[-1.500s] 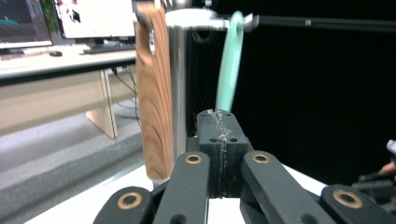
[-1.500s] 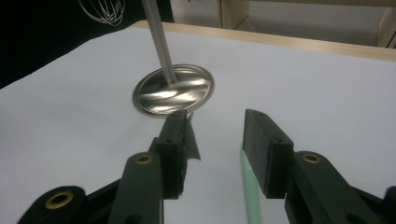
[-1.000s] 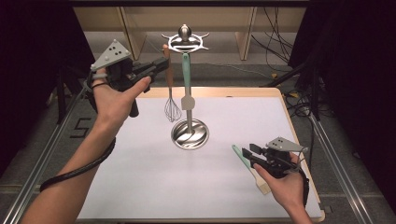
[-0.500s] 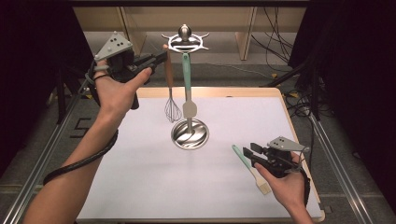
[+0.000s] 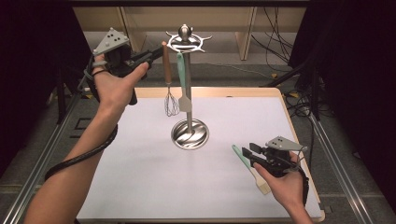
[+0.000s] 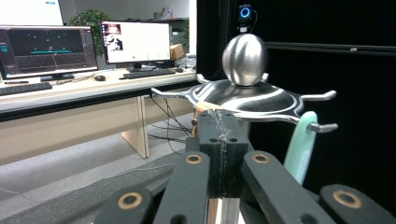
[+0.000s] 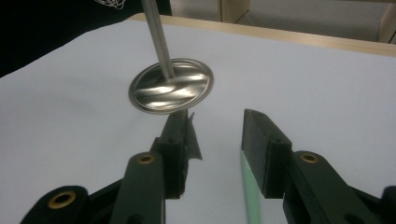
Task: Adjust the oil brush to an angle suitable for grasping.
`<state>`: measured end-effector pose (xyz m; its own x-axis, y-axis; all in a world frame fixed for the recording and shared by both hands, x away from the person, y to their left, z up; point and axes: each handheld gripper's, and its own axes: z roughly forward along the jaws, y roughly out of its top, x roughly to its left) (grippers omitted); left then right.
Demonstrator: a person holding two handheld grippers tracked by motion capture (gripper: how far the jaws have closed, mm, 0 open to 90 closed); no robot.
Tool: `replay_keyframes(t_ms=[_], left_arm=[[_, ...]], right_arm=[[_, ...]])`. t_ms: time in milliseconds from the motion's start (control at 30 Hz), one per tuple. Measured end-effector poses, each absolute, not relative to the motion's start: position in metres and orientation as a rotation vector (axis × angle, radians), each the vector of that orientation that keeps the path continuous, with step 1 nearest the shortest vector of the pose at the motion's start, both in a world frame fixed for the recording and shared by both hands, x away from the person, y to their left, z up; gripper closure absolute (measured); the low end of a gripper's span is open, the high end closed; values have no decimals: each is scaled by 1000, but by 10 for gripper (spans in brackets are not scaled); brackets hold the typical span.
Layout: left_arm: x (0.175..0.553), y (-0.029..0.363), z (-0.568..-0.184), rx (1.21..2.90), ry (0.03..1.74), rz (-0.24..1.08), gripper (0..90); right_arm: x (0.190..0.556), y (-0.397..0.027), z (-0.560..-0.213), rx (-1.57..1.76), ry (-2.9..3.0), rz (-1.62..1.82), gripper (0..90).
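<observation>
Jaws of the left hand-held gripper (image 5: 156, 52) are pinched on the top of the whisk's wooden handle (image 5: 166, 63), raised level with the hooks of the utensil stand (image 5: 187, 41), seemingly to hang it there or lift it off. A mint spatula (image 5: 183, 77) hangs alongside. The right hand-held gripper (image 5: 249, 151) rests on the worktop (image 5: 140, 182), jaws spread astride the mint handle of a brush (image 5: 251, 169), probably readying a grasp.
</observation>
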<state>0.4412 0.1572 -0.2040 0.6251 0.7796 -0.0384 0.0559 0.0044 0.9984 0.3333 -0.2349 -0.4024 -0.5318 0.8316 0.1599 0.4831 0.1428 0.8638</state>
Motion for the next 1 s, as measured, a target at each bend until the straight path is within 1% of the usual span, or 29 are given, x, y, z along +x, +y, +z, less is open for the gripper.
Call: replay_keyframes(t_ms=[267, 500, 1000], left_arm=[[453, 159, -201, 1478, 772, 668, 895], [463, 155, -200, 1475, 795, 703, 895], [476, 151, -195, 1504, 801, 713, 896]], right_arm=[[334, -236, -401, 1246, 2071, 1313, 620], [334, -235, -401, 1235, 2074, 1319, 620], [334, -235, -403, 1255, 2030, 1329, 620]])
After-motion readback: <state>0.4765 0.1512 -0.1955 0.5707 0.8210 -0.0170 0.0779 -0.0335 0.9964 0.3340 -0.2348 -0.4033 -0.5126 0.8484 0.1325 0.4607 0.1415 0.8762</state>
